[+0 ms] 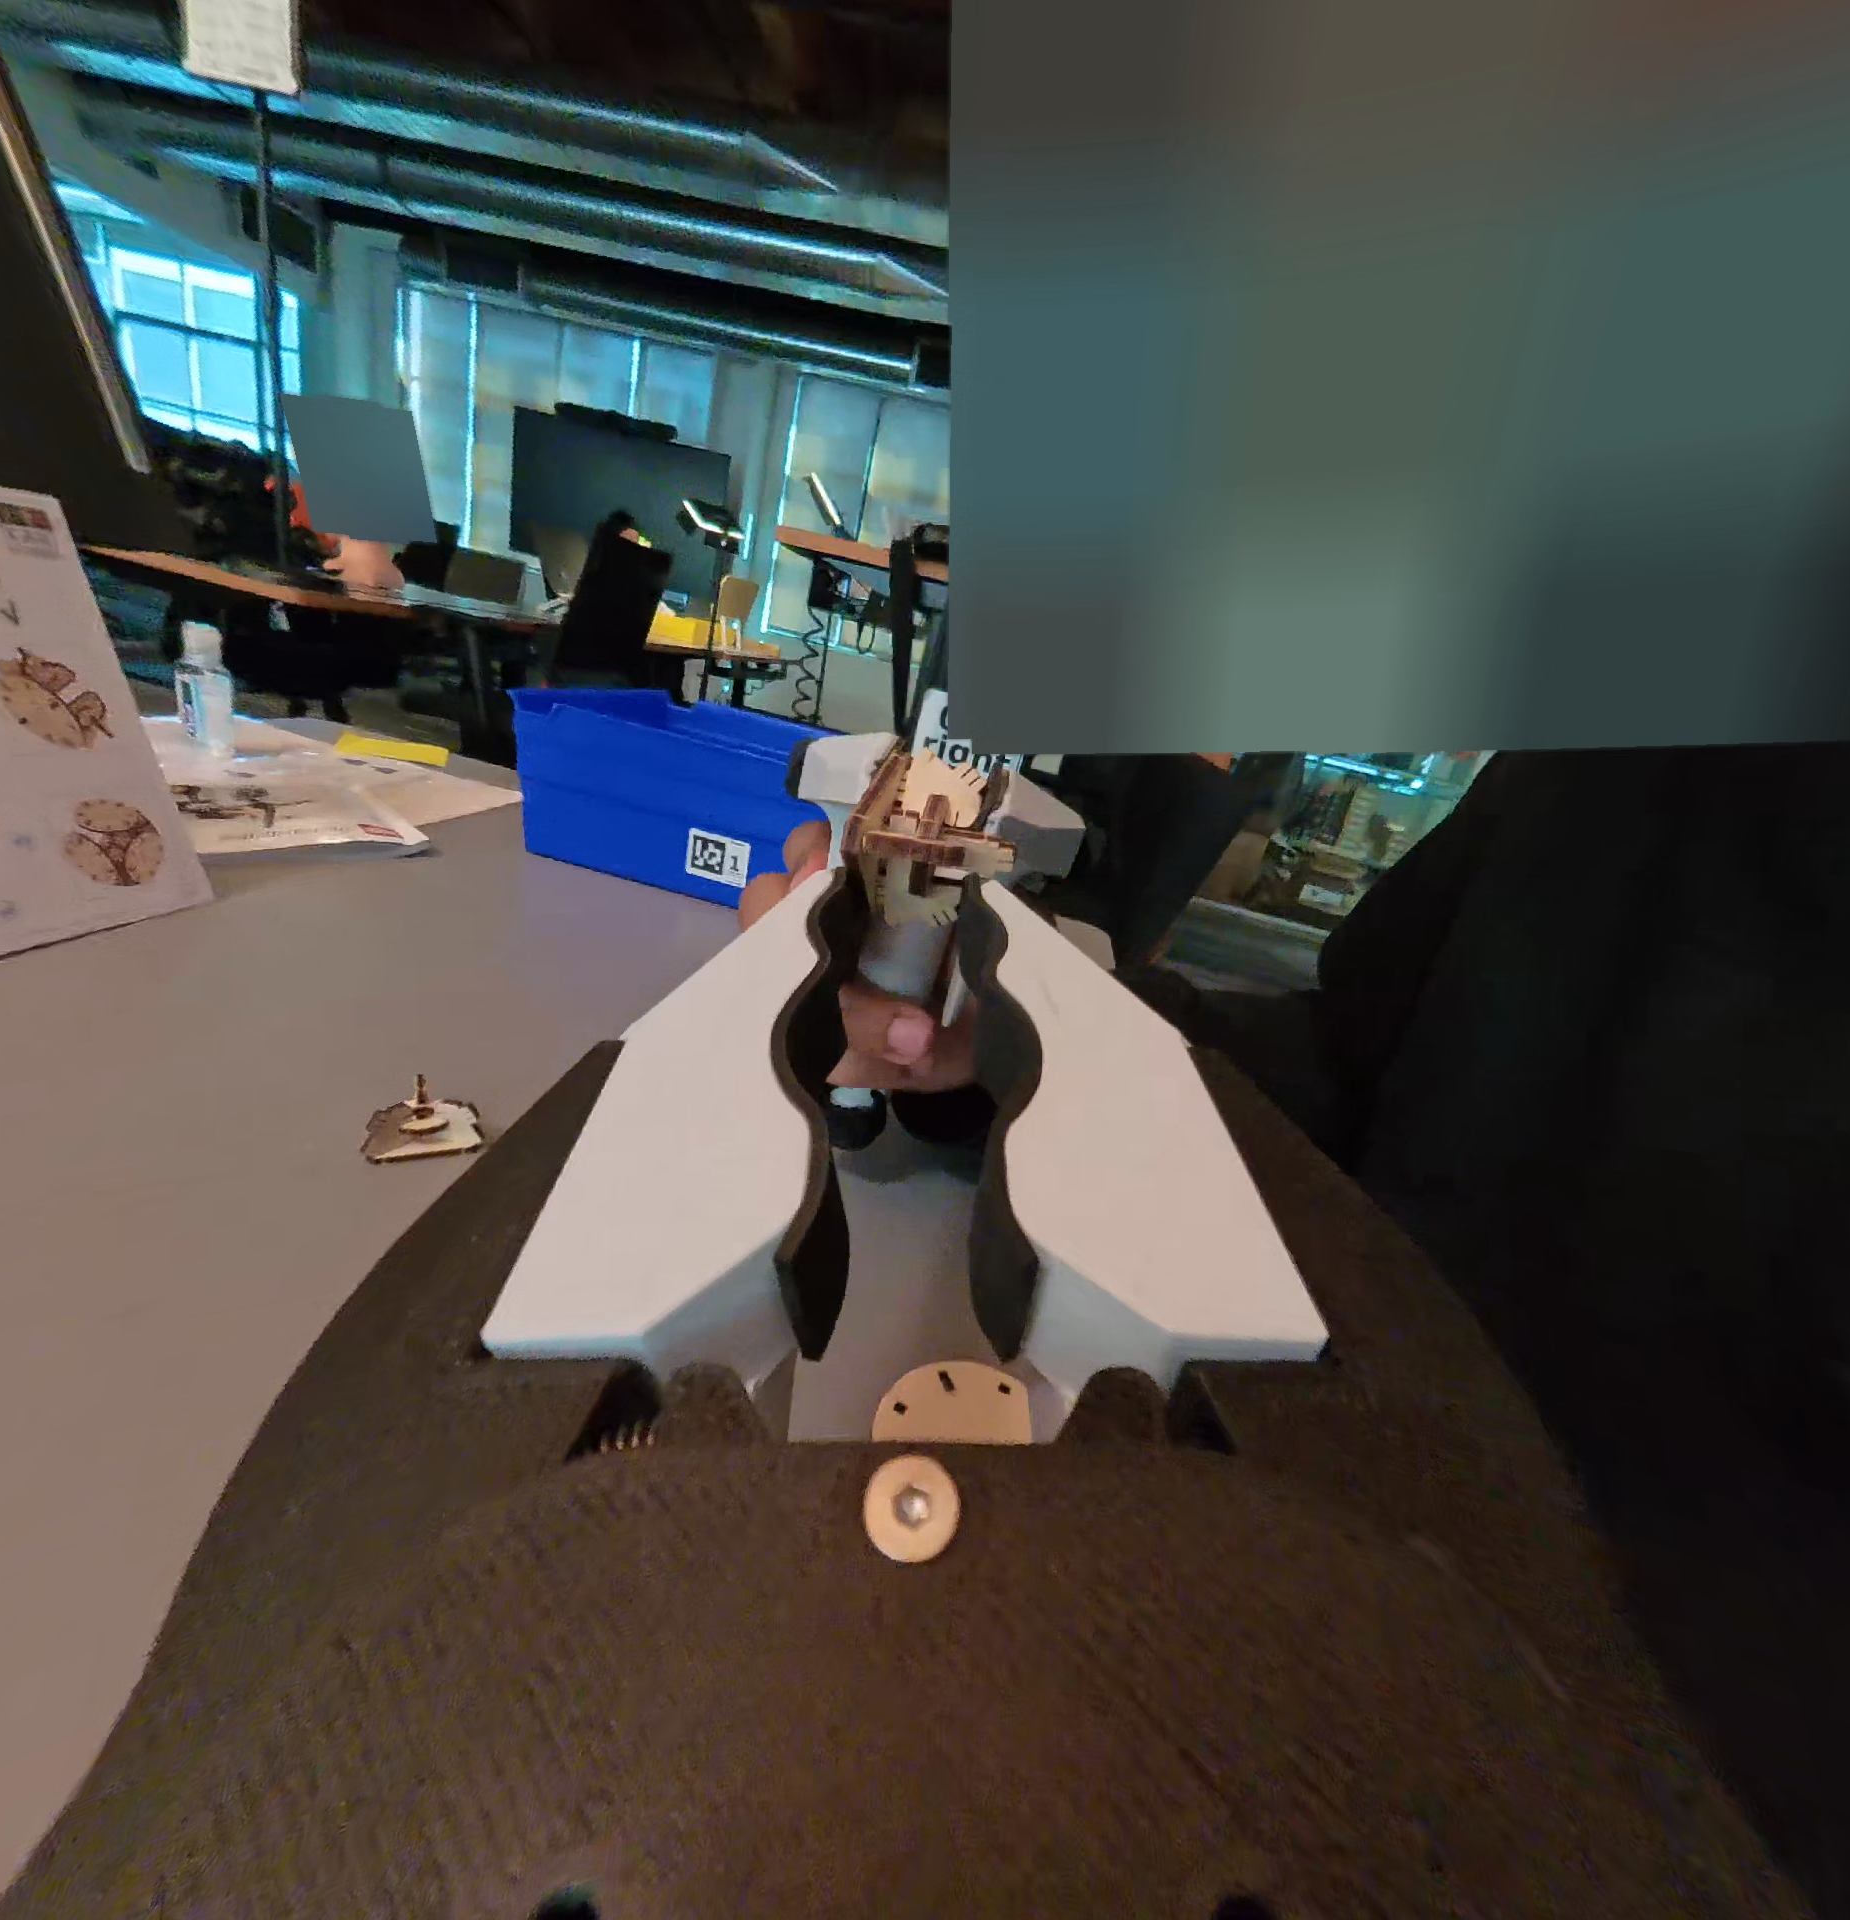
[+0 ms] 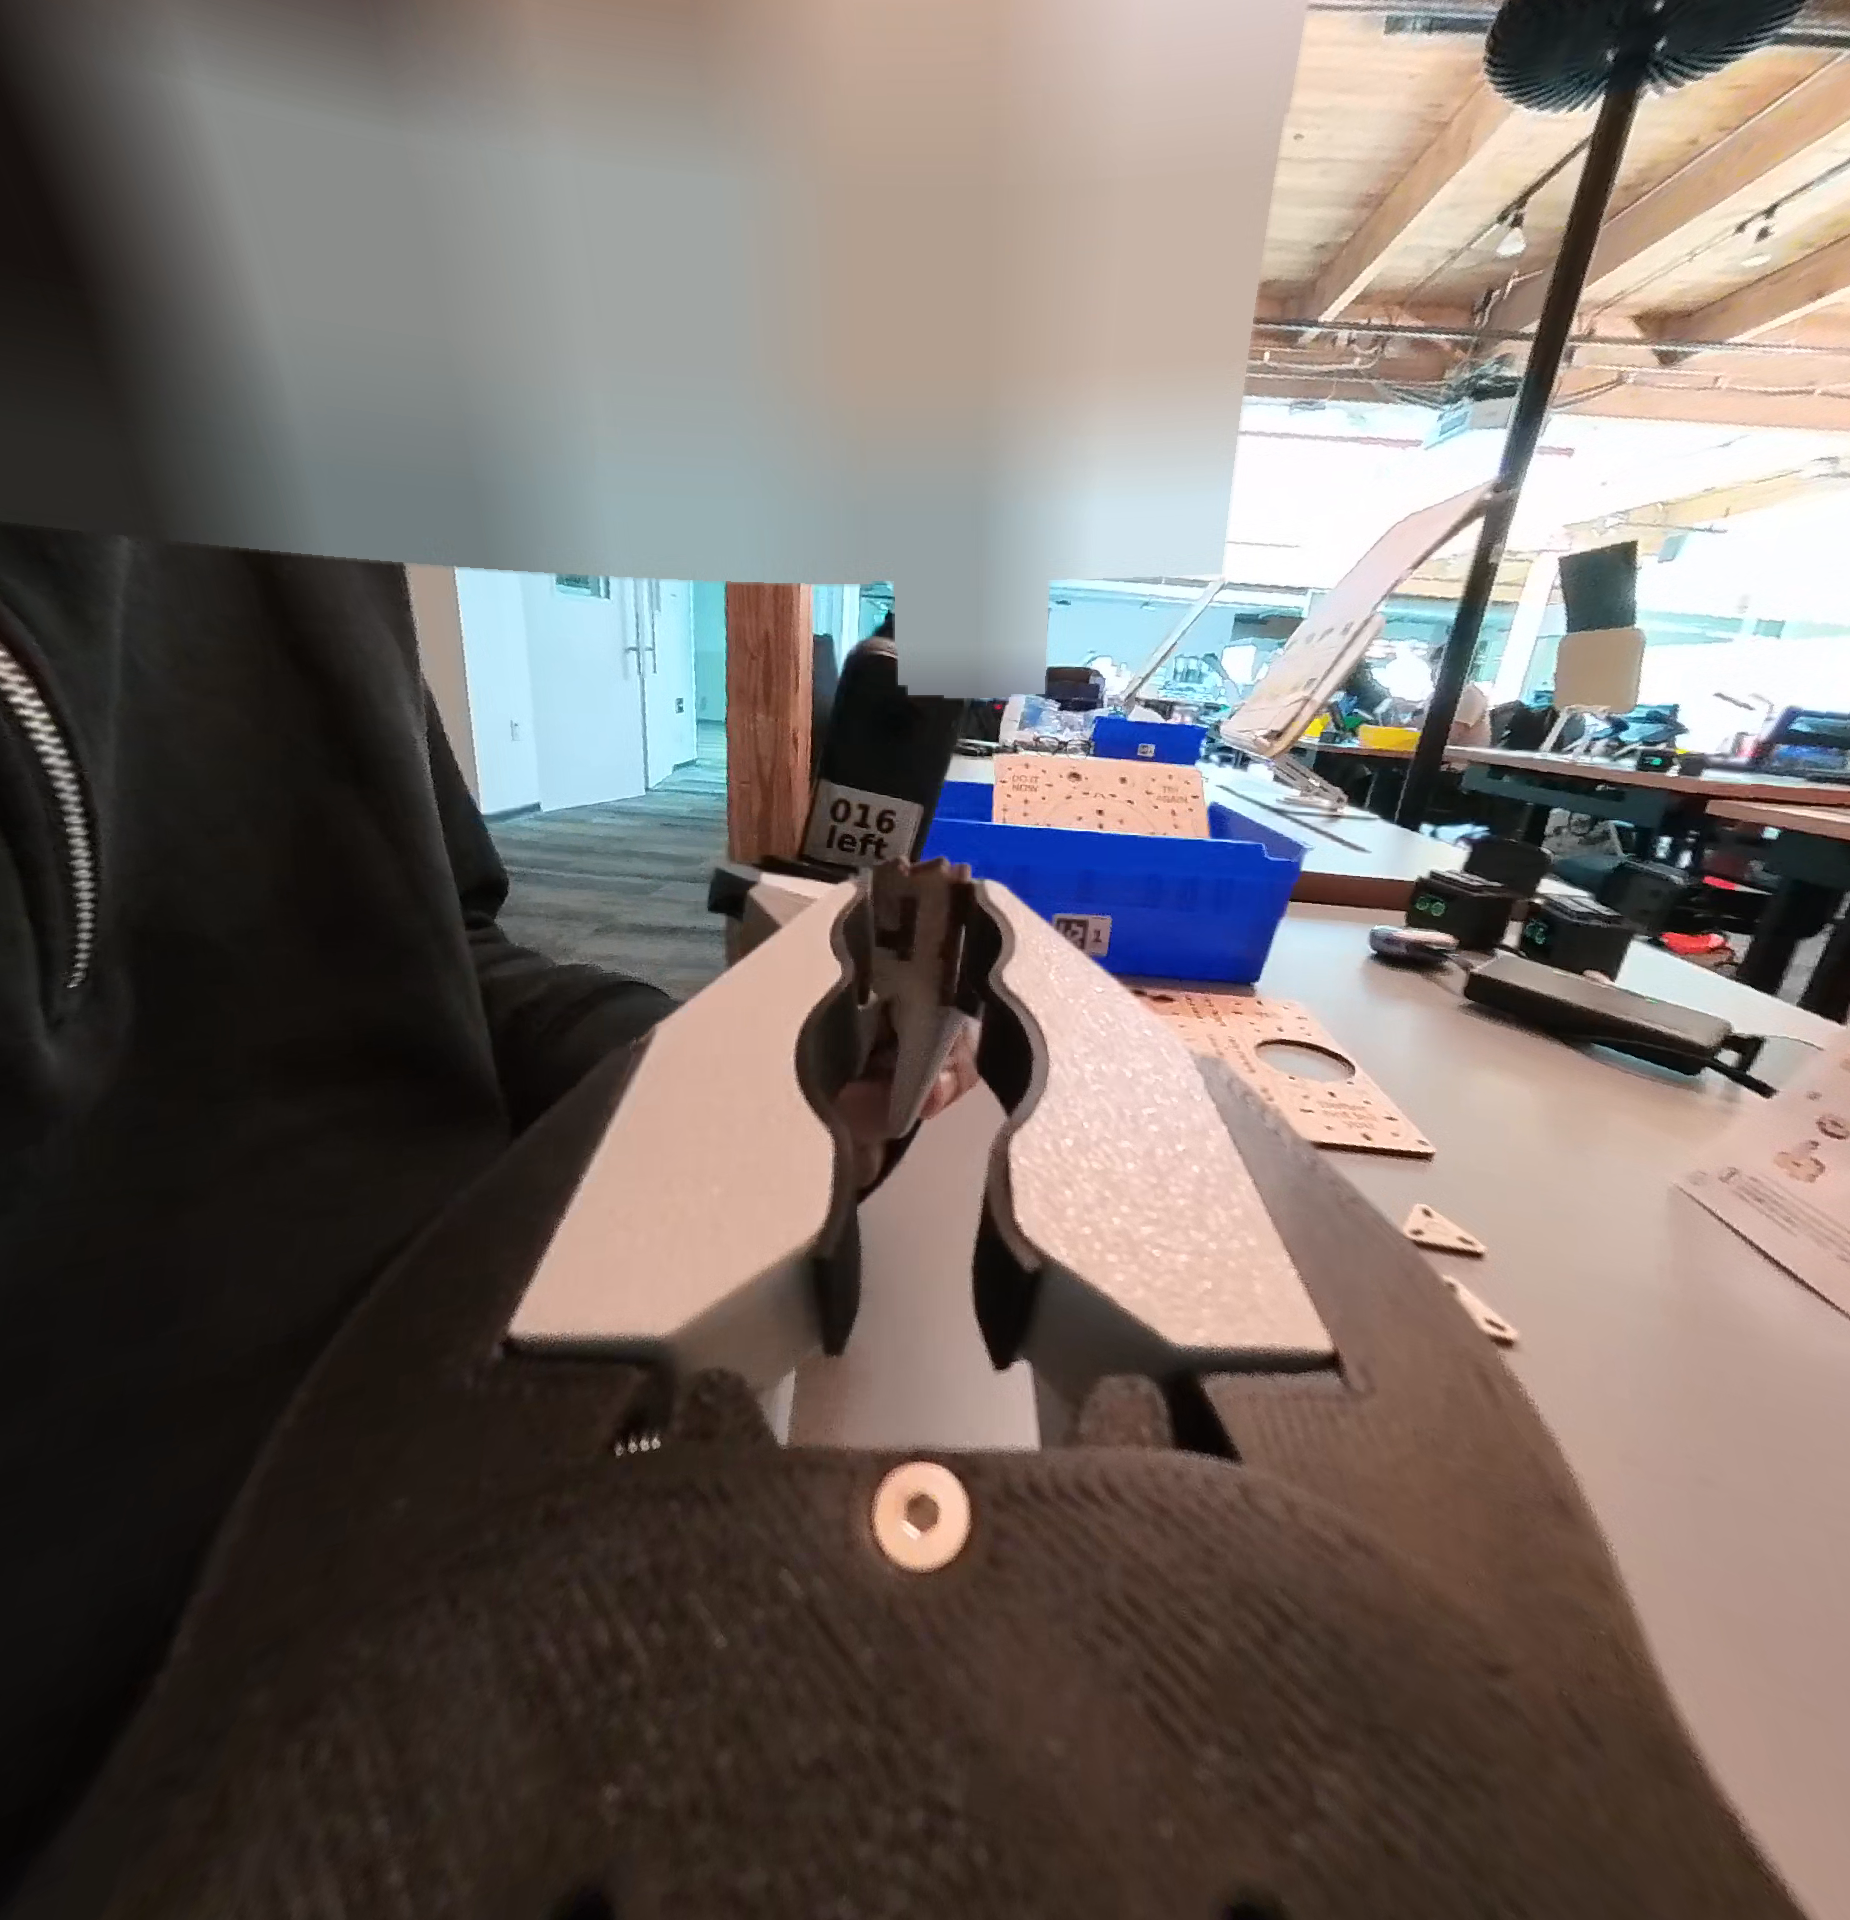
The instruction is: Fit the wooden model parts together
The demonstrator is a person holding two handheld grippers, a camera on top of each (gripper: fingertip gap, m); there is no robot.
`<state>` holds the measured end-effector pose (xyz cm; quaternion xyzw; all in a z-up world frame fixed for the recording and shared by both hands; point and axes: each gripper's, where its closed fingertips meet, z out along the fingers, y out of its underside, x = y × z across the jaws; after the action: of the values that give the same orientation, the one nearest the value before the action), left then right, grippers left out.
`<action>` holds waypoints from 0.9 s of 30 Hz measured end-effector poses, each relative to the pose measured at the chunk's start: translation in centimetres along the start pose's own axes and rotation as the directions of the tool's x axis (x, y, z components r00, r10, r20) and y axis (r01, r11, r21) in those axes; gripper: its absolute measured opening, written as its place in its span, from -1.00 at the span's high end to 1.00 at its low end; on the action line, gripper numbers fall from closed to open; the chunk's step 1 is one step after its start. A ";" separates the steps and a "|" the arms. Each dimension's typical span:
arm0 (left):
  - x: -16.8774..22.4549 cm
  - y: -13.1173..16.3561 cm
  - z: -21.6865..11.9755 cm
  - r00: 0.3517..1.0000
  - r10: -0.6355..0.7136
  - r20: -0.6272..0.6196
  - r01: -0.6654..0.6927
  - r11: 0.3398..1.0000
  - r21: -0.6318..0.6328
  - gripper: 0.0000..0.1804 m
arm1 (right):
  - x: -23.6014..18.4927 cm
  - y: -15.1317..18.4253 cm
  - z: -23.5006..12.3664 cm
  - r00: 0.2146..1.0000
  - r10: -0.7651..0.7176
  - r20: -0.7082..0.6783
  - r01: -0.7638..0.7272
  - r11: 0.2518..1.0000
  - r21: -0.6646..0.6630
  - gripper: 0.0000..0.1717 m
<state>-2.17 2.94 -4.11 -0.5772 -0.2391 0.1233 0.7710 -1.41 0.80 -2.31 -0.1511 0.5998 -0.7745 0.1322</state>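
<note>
Left wrist view first. Far left of the frame, an instruction sheet (image 1: 59, 727) stands propped on the grey table (image 1: 277, 987), with a clear bottle (image 1: 204, 686) and loose papers (image 1: 308, 790) just behind it. Lower down, a small wooden gear piece (image 1: 422, 1127) lies alone on the tabletop. Centre frame, a blue bin (image 1: 640, 790) sits toward the back, and beyond it an office of desks, dark monitors and tall windows under exposed ducts. Mid-frame, the left gripper (image 1: 905, 904) pinches a small wooden assembly (image 1: 926, 842) at its tips, raised above the table; the other gripper's grey tips meet it from the far side.

Now the right wrist view. A black zipped jacket (image 2: 173, 935) fills the left. In the centre, the right gripper (image 2: 916, 925) is clamped on the same wooden assembly (image 2: 916, 914). To the right, the blue bin (image 2: 1129, 904) holds a wooden sheet (image 2: 1097, 795); another punched sheet (image 2: 1295, 1070) lies flat nearby, with triangular pieces (image 2: 1446, 1231) and black devices (image 2: 1596, 1008) farther right under timber ceiling beams.
</note>
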 end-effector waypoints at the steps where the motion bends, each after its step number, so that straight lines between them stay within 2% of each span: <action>1: -0.1 0.0 0.0 1.000 -0.016 -0.005 0.016 1.000 0.000 0.80 | 0.1 0.0 0.0 1.000 -0.008 -0.008 0.008 1.000 -0.011 0.82; 7: -0.1 0.1 0.1 1.000 -0.008 -0.004 0.008 1.000 -0.002 0.80 | 0.1 0.0 -0.2 1.000 0.029 0.009 -0.029 1.000 0.002 0.82; 13: 0.1 0.2 0.2 1.000 0.001 -0.008 -0.001 1.000 -0.011 0.80 | -0.1 -0.2 -0.1 0.999 -0.046 -0.027 0.047 0.999 0.013 0.80; 21: 0.4 0.3 0.3 1.000 0.001 -0.023 -0.001 1.000 -0.006 0.80 | -0.4 -0.2 -0.1 0.999 -0.048 -0.005 0.048 0.999 0.017 0.81; 27: -0.3 0.5 0.5 0.995 -0.093 -0.026 0.093 0.996 -0.009 0.40 | 0.5 -0.7 -0.6 0.996 -0.066 -0.062 0.069 0.997 0.044 0.82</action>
<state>-2.68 3.37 -4.59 -0.5700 -0.2561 0.0788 0.7767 -2.14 1.29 -1.69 -0.1448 0.5799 -0.7965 0.0912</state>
